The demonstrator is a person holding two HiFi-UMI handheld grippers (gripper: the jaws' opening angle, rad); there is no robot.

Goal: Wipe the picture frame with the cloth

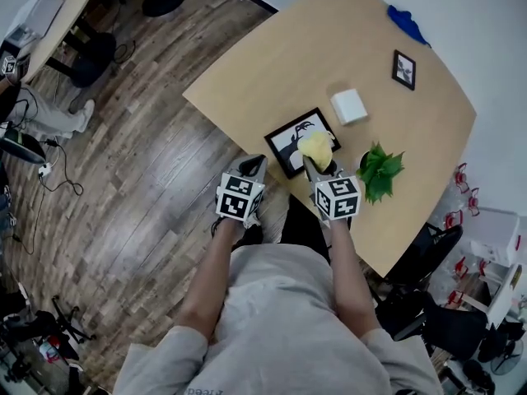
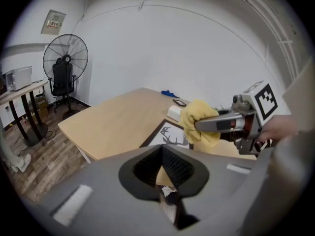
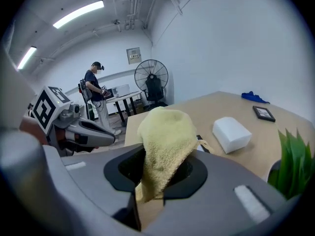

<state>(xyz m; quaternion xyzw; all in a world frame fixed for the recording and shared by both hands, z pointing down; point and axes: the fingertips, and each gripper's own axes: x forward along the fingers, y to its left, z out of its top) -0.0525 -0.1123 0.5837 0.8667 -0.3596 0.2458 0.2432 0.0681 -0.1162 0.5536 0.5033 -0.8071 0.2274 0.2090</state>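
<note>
Fingers, right gripper [image 3: 155,173]: clamped on the yellow cloth [image 3: 165,141]; a bunched fold stands up out of the grip and a tail hangs below.
Fingers, left gripper [image 2: 165,173]: drawn together, nothing between them.
Left gripper position: off the near edge of the worktop [image 1: 272,64], over wood floor [image 1: 140,138], beside the right gripper and apart from it.
Cloth position: over the near right corner of the picture frame [image 1: 290,142] in the head view; contact with the frame cannot be told.
Picture frame: black border, white print with a black deer head; flat on the worktop, near the edge closest to the person, set askew to that edge.
White box [image 1: 349,105]: on the worktop just beyond the frame.
Small black frame [image 1: 404,69]: flat, farther back, well apart from the large one.
Potted plant [image 1: 380,171]: green leaves, just right of the right gripper.
Blue item [image 1: 408,23]: at the far edge; kind cannot be told.
Background, right gripper view: standing fan [image 3: 151,75]; a person [image 3: 96,100] standing by a desk.
</note>
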